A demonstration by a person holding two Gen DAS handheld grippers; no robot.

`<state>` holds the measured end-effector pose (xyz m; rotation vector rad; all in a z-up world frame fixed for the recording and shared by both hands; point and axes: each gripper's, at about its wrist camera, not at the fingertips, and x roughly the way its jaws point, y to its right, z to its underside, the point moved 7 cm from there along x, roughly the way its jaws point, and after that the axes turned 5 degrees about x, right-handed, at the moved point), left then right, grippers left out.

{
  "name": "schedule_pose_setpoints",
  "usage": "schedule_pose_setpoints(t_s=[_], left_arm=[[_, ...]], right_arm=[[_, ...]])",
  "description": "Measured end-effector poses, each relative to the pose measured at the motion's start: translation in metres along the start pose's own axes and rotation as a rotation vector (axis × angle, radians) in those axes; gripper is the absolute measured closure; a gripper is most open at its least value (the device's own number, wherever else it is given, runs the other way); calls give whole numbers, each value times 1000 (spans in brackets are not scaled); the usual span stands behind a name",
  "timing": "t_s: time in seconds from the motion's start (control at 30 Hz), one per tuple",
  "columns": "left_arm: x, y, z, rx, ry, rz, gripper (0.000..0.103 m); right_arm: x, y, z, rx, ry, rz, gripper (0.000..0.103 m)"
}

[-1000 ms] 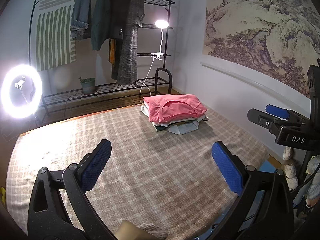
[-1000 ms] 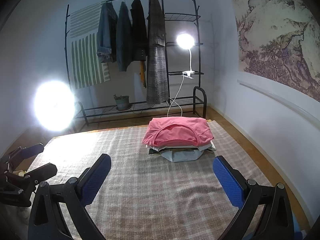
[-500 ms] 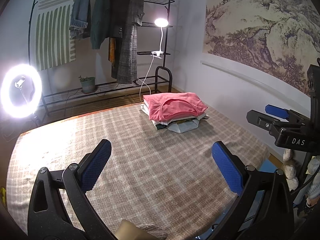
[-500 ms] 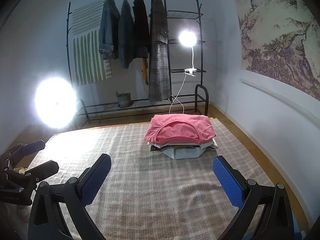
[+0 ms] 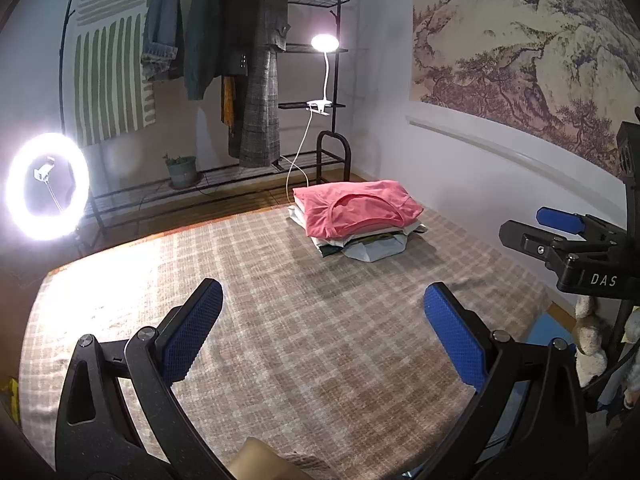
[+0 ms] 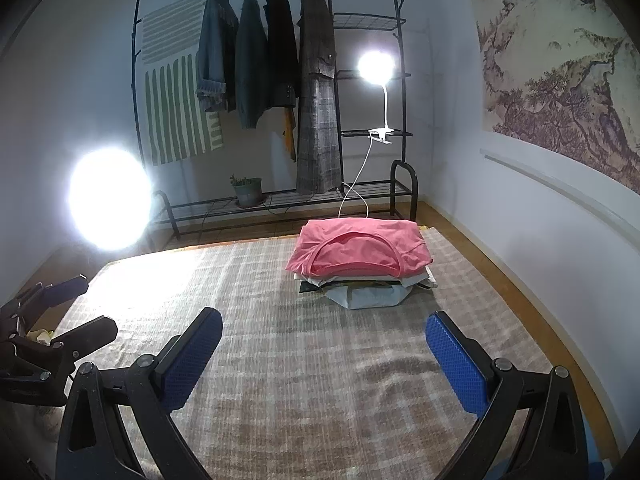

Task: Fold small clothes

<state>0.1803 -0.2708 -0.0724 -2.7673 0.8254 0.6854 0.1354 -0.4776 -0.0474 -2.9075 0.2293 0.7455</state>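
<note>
Hovering over the checked bedspread (image 5: 304,332), I hold both tools above bare cloth with nothing in either. My left gripper (image 5: 322,334) has its blue fingers (image 5: 191,332) spread wide, and my right gripper (image 6: 322,360) is spread just as wide; neither one touches fabric.

Ahead of my fingers, toward the far edge of the bed and a little to the right of centre, sits the stack of folded clothes (image 6: 362,276). A pink shirt (image 6: 360,250) lies on top, neckline facing me, squared off and flat, with paler and darker pieces layered under it and a grey one at the bottom sticking out toward me. From the left view the same pink shirt (image 5: 356,208) sits well beyond my fingertips.

I judge that I am between garments: the pink shirt looks finished and placed, and no unfolded piece lies on the bedspread between or just beside my fingers. At the bottom edge of the left view a tan shape (image 5: 260,460) pokes in close under my fingers; I cannot tell what it is.

The next move calls for finding the next loose garment, bringing it onto the open stretch in front of my fingers and spreading it flat. If none is left, the folding looks done.
</note>
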Motion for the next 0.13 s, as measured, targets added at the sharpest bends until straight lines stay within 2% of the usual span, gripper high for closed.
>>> schedule_pose_setpoints(t_s=[0.13], left_arm=[[2, 0, 0, -17, -8, 11, 1]], right_arm=[[3, 2, 1, 4, -7, -1, 0]])
